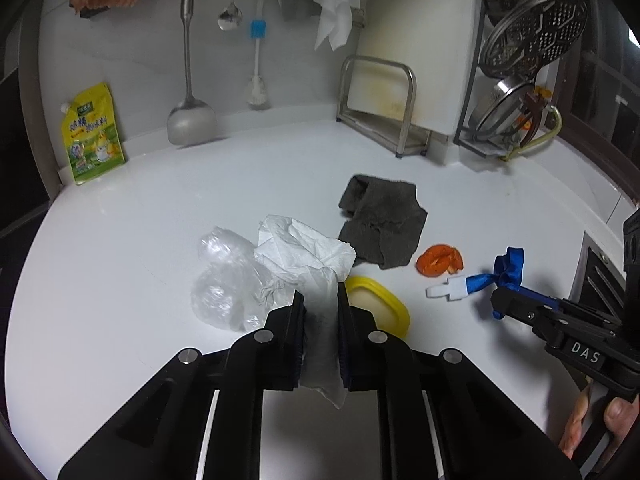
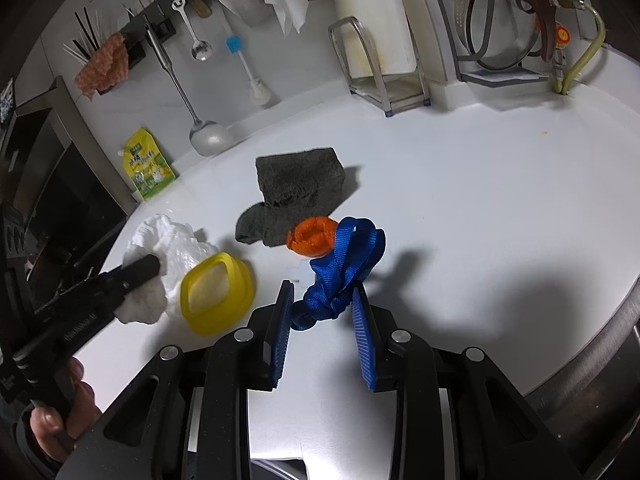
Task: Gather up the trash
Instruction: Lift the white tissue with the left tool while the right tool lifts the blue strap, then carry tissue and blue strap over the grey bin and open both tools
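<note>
Both tongs grip trash over the white table (image 1: 120, 248).

We see our left tongs (image 1: 320, 300) clamped on the crumpled paper towel (image 1: 304, 252), and our right tongs (image 2: 322, 300) pinching the knotted blue strap (image 2: 340, 276) above the table, beside the yellow lid (image 2: 216, 292).

Both wrist cameras look steeply down, close over the white counter (image 1: 120, 260); both share the grey cloth (image 1: 382, 220) at frame centre.

Dim, fisheye-warped, dark vignetted corners
</note>
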Action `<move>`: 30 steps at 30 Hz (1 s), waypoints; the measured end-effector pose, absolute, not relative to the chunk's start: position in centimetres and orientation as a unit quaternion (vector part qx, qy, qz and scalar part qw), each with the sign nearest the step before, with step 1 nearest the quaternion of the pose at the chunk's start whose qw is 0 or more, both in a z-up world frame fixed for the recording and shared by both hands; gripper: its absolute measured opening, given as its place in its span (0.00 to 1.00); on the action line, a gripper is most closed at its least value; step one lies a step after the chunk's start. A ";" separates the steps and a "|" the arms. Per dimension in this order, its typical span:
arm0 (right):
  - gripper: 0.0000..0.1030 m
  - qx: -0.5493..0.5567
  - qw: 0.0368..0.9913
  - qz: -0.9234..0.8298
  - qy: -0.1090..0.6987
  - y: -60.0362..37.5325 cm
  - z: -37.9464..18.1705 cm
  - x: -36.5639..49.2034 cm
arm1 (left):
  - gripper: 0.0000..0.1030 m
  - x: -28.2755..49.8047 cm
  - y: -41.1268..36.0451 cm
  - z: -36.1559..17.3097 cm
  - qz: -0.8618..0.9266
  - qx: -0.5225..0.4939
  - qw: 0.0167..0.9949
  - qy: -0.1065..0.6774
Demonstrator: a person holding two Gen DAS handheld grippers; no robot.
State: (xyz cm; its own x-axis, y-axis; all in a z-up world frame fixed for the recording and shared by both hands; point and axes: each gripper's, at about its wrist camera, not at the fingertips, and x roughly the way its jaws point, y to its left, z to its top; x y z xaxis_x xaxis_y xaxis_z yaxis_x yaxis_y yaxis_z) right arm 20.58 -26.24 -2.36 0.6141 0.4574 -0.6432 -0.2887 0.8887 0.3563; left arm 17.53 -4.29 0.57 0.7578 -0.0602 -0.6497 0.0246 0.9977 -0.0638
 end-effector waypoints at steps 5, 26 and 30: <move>0.28 0.123 0.897 0.215 0.367 -27.0 -1.5 20.1 | 0.14 15.7 -3.8 1.9 -0.012 -0.026 0.941 0.337; 0.28 0.127 0.919 0.219 0.303 -27.2 1.4 9.1 | 0.14 2.1 -2.5 2.5 -0.017 -0.007 0.942 0.336; 0.28 0.123 0.925 0.215 0.290 -26.4 1.6 4.2 | 0.14 -0.2 -2.6 2.1 -0.034 -0.003 0.941 0.338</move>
State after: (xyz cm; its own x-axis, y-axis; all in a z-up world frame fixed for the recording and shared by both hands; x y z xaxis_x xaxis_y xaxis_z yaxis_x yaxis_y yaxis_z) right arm 4.19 -26.37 1.58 0.7397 0.4685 -0.4830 -0.3263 0.8775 0.3514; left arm -0.16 -2.60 2.06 0.7694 -0.0672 -0.6353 0.0625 0.9976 -0.0298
